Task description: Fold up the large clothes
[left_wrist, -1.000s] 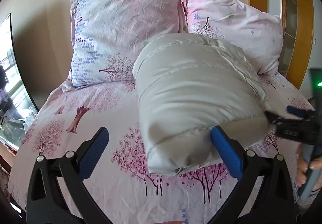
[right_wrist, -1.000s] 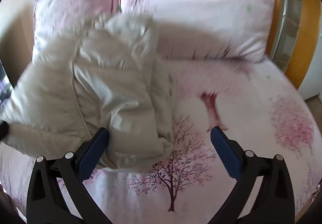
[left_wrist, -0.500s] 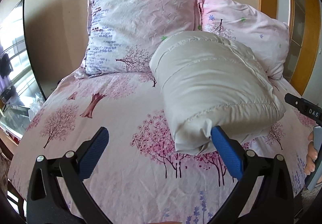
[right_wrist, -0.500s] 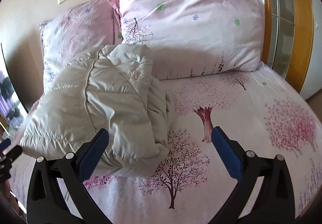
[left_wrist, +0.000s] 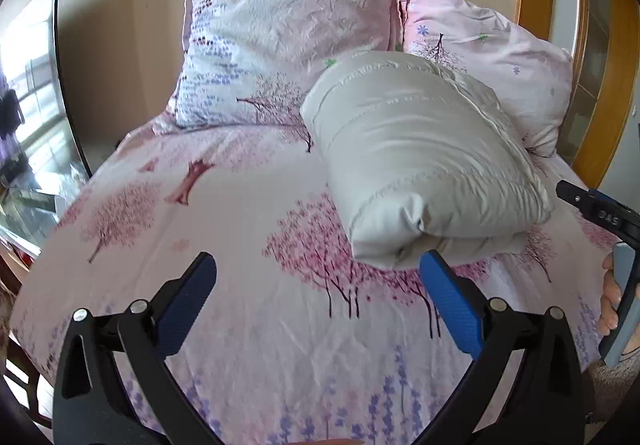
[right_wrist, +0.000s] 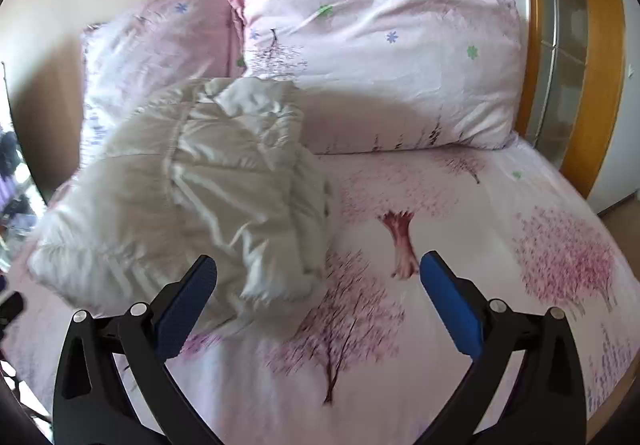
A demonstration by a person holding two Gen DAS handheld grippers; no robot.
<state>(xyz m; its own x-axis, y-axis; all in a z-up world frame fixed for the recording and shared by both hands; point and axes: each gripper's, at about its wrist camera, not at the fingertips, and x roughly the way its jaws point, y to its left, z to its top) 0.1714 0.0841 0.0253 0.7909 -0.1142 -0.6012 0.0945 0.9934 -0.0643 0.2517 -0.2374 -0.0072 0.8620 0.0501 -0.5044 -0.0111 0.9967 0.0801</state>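
Pale grey-white and puffy, the quilted jacket [left_wrist: 420,165] lies folded into a thick bundle on the bed [left_wrist: 248,325], toward the head end, its far edge touching the pillows [left_wrist: 288,41]. From the right wrist view the jacket [right_wrist: 192,197] shows rumpled layers on top and a loose flap hanging toward the near side, so the fold looks rough, not crisp.

The left gripper [left_wrist: 318,299] hangs over the pink tree-print sheet with its blue fingers [left_wrist: 188,305] spread wide, holding nothing; the bundle sits just beyond its right finger. The right gripper [right_wrist: 318,299] is likewise spread apart and empty, with the jacket's near corner just past its left finger. A hand [left_wrist: 612,301] holding the right gripper shows at the edge of the left view.

Judging by this, the folding seems essentially done: the garment is compact and released. What may remain is tucking the loose flap and flattening the bundle, which looks springy and likely to puff open.
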